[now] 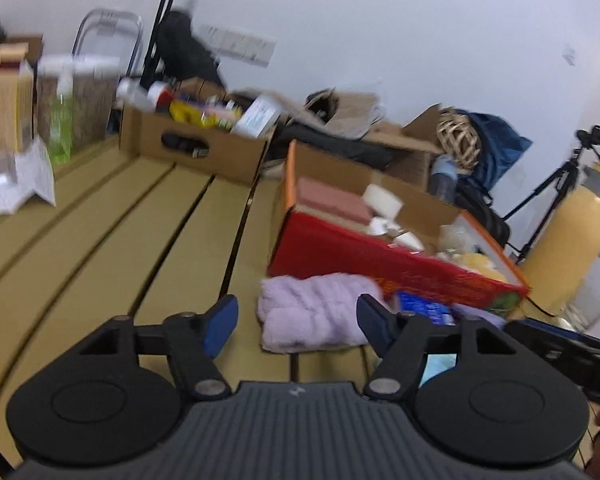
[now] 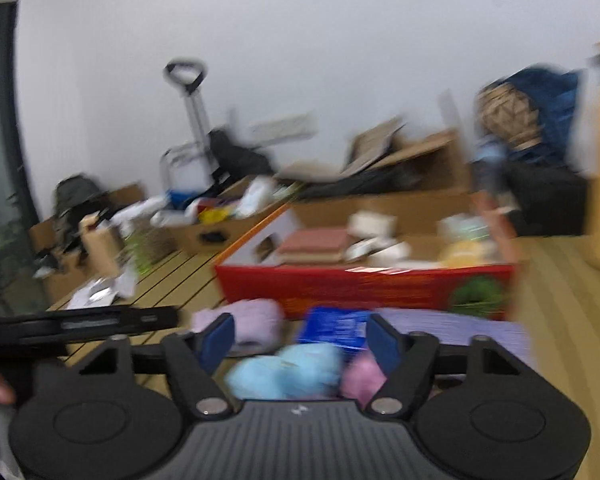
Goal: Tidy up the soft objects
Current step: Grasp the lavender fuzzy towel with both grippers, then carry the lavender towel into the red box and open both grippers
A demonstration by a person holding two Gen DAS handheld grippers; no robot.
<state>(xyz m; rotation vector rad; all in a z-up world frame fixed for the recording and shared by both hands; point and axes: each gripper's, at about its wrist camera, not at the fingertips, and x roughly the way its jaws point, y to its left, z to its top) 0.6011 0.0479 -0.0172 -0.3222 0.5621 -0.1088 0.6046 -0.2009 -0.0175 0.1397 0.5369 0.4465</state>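
Observation:
A folded lilac fluffy towel (image 1: 316, 312) lies on the wooden table just ahead of my left gripper (image 1: 298, 320), which is open and empty with the towel between and beyond its blue pads. The towel also shows in the right wrist view (image 2: 244, 322). My right gripper (image 2: 300, 340) is open and empty above a light blue soft bundle (image 2: 288, 372), a pink soft item (image 2: 362, 378) and a blue packet (image 2: 336, 326). A lilac cloth (image 2: 452, 330) lies flat to the right. A red open box (image 2: 364, 288) with soft things inside stands behind; it also shows in the left wrist view (image 1: 380, 260).
A brown cardboard box (image 1: 196, 140) full of items stands at the table's back. A green bottle (image 1: 60, 124) and cartons stand at the far left. A yellow flask (image 1: 568, 236) is at the right. The other gripper's black body (image 2: 80, 324) reaches in from the left.

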